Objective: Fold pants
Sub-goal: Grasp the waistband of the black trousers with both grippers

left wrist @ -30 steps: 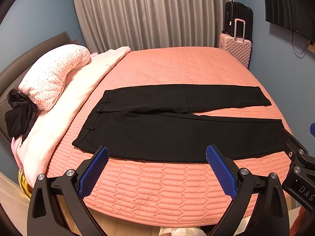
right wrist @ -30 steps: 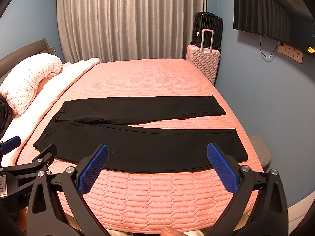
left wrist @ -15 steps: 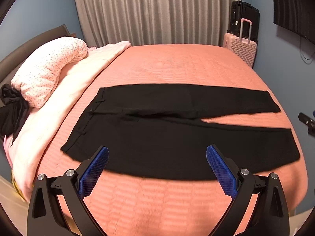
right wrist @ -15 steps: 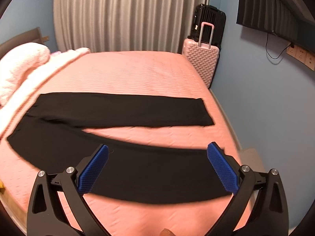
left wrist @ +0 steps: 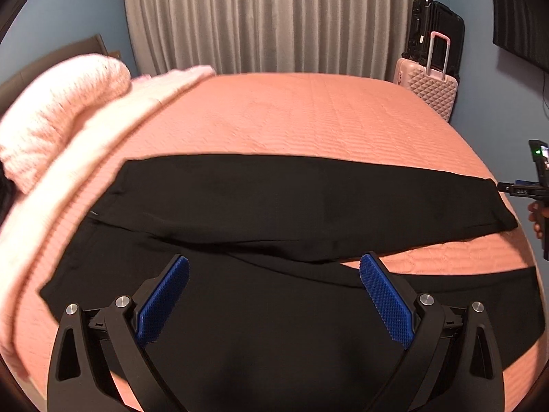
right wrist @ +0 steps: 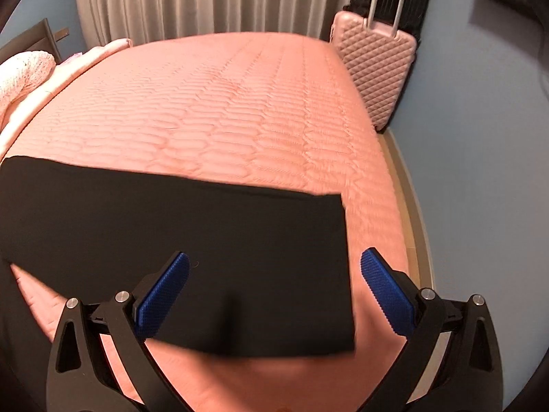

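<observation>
Hovering nearest the lens in the left wrist view, the left gripper (left wrist: 274, 274) has its blue-padded fingers (left wrist: 161, 304) spread wide, holding nothing, above the near leg of the black pants (left wrist: 274, 206). Those pants lie flat and unfolded across the bed (left wrist: 308, 116), on its salmon quilted cover, waistband toward the left side and both legs running to the right. The two legs part in a narrow wedge toward the hems, with cover showing between them.

In the right wrist view, the right gripper (right wrist: 274, 271) is likewise spread wide and empty, poised above the hem end of one leg of the pants (right wrist: 171, 233). That hem is cut square and lies near the right edge of the bed (right wrist: 223, 103). From the left wrist view, the right gripper (left wrist: 525, 190) shows only partly at the far right frame edge, beside the far leg's hem.

Further back on the left, a pale pink pillow (left wrist: 61, 103) rests on a light blanket (left wrist: 113, 130); both are blurred. Beyond the bed's far right corner, a pink suitcase (right wrist: 374, 65) stands upright, with a black suitcase (left wrist: 435, 31) behind it. Grey curtains (left wrist: 274, 17) cover the rear wall.
</observation>
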Action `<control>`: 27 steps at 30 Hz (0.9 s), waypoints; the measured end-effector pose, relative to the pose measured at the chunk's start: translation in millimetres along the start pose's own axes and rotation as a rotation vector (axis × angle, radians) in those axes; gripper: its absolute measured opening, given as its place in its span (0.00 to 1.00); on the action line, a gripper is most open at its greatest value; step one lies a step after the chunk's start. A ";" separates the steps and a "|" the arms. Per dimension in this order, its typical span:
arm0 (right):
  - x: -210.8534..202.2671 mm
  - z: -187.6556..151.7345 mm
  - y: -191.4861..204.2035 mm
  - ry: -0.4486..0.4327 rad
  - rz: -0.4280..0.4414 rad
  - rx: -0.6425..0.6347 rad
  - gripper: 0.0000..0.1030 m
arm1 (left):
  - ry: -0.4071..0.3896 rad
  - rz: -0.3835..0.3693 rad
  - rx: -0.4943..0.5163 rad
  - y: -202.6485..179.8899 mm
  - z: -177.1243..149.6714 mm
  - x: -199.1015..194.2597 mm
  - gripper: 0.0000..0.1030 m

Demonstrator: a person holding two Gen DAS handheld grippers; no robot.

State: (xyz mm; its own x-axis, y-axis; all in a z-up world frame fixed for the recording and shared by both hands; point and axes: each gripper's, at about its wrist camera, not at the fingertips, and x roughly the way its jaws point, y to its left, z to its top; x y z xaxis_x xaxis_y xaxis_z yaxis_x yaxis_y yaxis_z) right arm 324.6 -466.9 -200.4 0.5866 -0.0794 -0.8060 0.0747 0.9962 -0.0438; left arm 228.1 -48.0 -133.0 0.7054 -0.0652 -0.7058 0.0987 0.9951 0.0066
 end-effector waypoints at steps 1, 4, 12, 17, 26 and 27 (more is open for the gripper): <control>11.4 4.4 -6.6 0.011 0.021 -0.003 0.96 | 0.007 -0.013 -0.013 -1.3 -1.2 8.1 0.95; 40.7 13.7 -26.8 0.041 0.055 0.017 0.96 | 0.035 -0.038 -0.048 -4.8 -6.1 28.4 0.95; 94.9 13.5 -45.7 0.116 0.239 0.037 0.96 | 0.086 -0.091 -0.059 -14.7 -17.4 54.9 0.94; 89.5 10.3 -37.9 0.057 0.187 0.008 0.85 | 0.108 -0.120 -0.057 -19.1 -23.6 60.0 0.94; 72.4 15.8 -14.0 0.039 0.120 -0.088 0.09 | 0.171 -0.172 -0.146 6.0 -37.4 62.5 0.94; 73.0 17.6 -13.2 0.047 0.109 -0.080 0.09 | 0.165 -0.167 -0.139 15.3 -32.6 60.6 0.94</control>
State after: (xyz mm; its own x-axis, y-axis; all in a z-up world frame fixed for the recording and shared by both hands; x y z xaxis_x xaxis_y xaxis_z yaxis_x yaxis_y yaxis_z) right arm 380.7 -486.5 -248.3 0.5492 0.0294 -0.8352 -0.0532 0.9986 0.0002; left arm 249.5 -34.3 -198.8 0.5623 -0.2275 -0.7950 0.0988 0.9730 -0.2085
